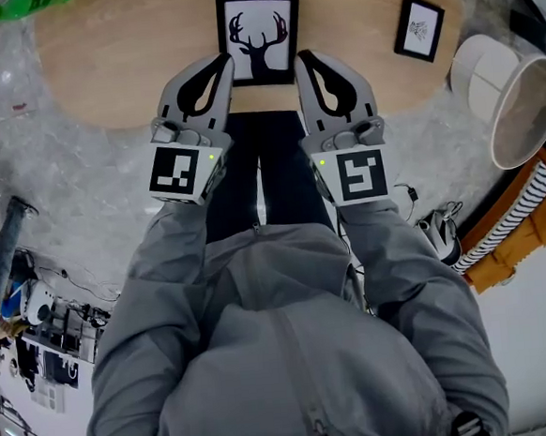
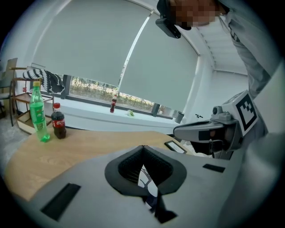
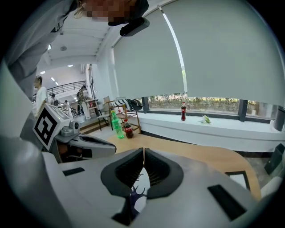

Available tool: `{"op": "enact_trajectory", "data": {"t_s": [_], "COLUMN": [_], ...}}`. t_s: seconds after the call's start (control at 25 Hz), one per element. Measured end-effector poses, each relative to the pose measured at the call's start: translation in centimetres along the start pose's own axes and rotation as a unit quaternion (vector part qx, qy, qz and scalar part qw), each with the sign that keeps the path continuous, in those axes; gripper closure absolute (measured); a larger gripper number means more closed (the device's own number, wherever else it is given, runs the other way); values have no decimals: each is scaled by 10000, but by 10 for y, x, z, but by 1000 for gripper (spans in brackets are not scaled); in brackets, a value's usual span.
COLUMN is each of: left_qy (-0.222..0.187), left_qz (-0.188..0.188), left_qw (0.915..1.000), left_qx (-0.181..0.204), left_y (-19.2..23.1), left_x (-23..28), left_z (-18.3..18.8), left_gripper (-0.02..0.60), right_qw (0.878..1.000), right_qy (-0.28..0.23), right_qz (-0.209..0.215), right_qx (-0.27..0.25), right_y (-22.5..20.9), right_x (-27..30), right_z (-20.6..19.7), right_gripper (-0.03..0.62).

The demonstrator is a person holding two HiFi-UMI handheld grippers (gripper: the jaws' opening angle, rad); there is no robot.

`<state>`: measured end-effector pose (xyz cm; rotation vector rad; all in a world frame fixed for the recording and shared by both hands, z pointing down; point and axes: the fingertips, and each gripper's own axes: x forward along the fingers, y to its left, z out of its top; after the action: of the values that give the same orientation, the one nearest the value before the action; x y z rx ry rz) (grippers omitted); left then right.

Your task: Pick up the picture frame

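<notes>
Wooden table [image 1: 120, 64], picture frame [image 1: 259, 30] before us.
We angle left gripper [image 1: 226, 64] and right gripper [image 1: 303, 59] downward, both clenched empty, flanking it.

The tips of my left claw [image 1: 227, 65] and right claw [image 1: 302, 60] cover the two near corners of the picture frame [image 1: 258, 30]. From the head view I cannot tell whether either tip touches it. In each claw's own view only a sliver of the deer print shows through the hollow behind the pads, and the rest lies under the claw's grey body. The near edge of the worktop [image 1: 120, 64] is hidden beneath both claws. Far left of my left claw, the green bottle [image 1: 21, 6] is cut off by the top edge. Right of my right claw, the small frame [image 1: 419, 28] carries a print too small to make out.
</notes>
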<state>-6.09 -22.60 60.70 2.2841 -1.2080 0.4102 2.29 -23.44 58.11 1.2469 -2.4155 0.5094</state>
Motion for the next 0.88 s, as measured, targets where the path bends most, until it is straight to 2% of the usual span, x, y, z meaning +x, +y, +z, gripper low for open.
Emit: {"op": "enact_trajectory", "data": {"t_s": [0.28, 0.44, 0.56, 0.88], "left_qy": [263, 470, 636, 935], "left_qz": [-110, -163, -168, -142], "left_qw": [9990, 9981, 9971, 9946], "left_qx": [-339, -354, -370, -438], "left_y": [8, 12, 17, 30], "left_x": [10, 17, 22, 26], "left_z": [-37, -58, -75, -105], "left_gripper": [564, 563, 564, 563], "right_qw": [9991, 9985, 9968, 9931], "right_qy": [373, 529, 768, 1162], "right_qz": [68, 98, 103, -7], "right_qx": [169, 26, 184, 176], "right_y": [-2, -4, -3, -10], "right_x": [12, 19, 22, 32], "right_z": [-30, -47, -61, -101], "right_gripper": [560, 560, 560, 560]}}
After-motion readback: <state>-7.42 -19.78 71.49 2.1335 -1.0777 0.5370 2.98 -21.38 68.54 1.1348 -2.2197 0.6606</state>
